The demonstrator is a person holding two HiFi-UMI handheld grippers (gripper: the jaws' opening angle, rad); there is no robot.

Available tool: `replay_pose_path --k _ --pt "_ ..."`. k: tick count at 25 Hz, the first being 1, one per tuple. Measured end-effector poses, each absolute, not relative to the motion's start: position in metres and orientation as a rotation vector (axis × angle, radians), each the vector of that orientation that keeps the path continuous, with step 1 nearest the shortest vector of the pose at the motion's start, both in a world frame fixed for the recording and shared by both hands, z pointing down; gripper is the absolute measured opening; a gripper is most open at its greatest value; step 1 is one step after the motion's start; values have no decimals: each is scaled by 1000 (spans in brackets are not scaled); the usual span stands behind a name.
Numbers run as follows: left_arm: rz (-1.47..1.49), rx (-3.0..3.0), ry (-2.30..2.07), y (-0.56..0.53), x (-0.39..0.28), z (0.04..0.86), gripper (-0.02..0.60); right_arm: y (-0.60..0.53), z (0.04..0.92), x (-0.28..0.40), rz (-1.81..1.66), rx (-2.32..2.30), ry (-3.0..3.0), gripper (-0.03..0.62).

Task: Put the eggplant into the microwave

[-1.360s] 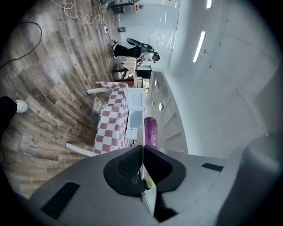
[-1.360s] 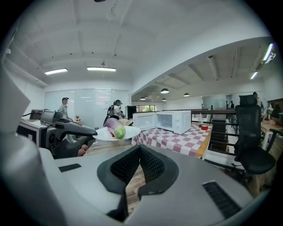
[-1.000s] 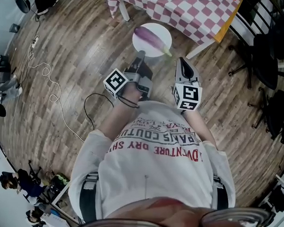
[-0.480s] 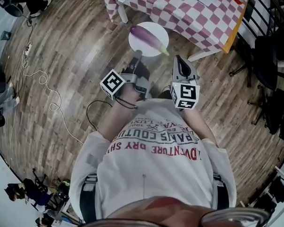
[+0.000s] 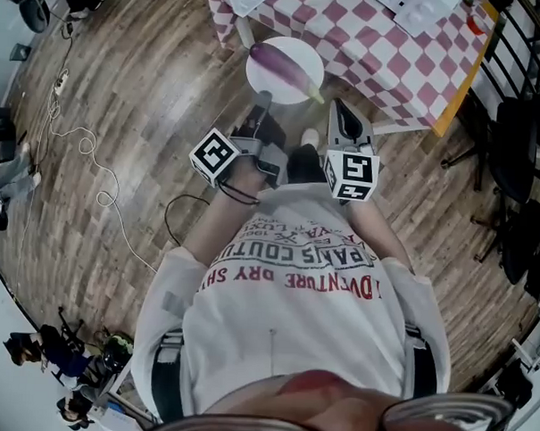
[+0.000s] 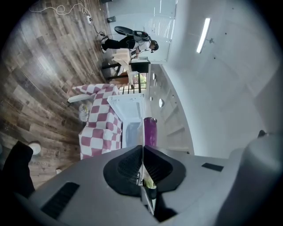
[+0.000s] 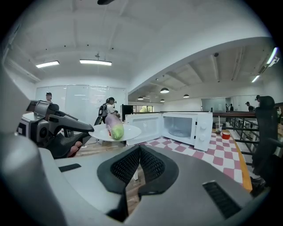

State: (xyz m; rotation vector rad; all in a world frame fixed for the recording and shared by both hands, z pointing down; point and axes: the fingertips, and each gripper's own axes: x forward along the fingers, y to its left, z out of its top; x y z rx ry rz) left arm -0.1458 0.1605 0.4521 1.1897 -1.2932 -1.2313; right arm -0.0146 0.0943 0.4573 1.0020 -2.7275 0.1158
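A purple eggplant [image 5: 281,66] with a green stem end lies on a white plate [image 5: 305,71]. My left gripper [image 5: 264,101] is shut on the plate's near rim and carries it level above the wooden floor. In the left gripper view the eggplant [image 6: 150,131] shows just beyond the closed jaws. My right gripper [image 5: 343,110] is shut and empty, to the right of the plate. The white microwave [image 7: 188,128] stands on the red-and-white checked table [image 5: 376,47], its door [image 7: 143,126] swung open. The plate [image 7: 128,132] and eggplant [image 7: 114,126] float left of the microwave.
Black chairs [image 5: 524,132] stand right of the table. A cable [image 5: 85,148] snakes over the floor at left. A small red cup [image 7: 225,134] sits on the table right of the microwave. People stand far off by a glass wall [image 7: 108,108].
Both grippers and the plate with the eggplant have moved toward the checked table, which now fills more of the head view. The grips have not altered.
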Motion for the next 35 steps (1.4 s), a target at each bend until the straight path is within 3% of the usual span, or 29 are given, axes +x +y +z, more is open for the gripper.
replay_pose_path --k 17,35 --pt "-1203 1163 -1264 -56 -156 460 31 -121 446 -19 108 1070 -2741 26" --pt "-994 1197 -1119 -211 -160 483 31 -236 454 -16 171 1344 -2584 26"
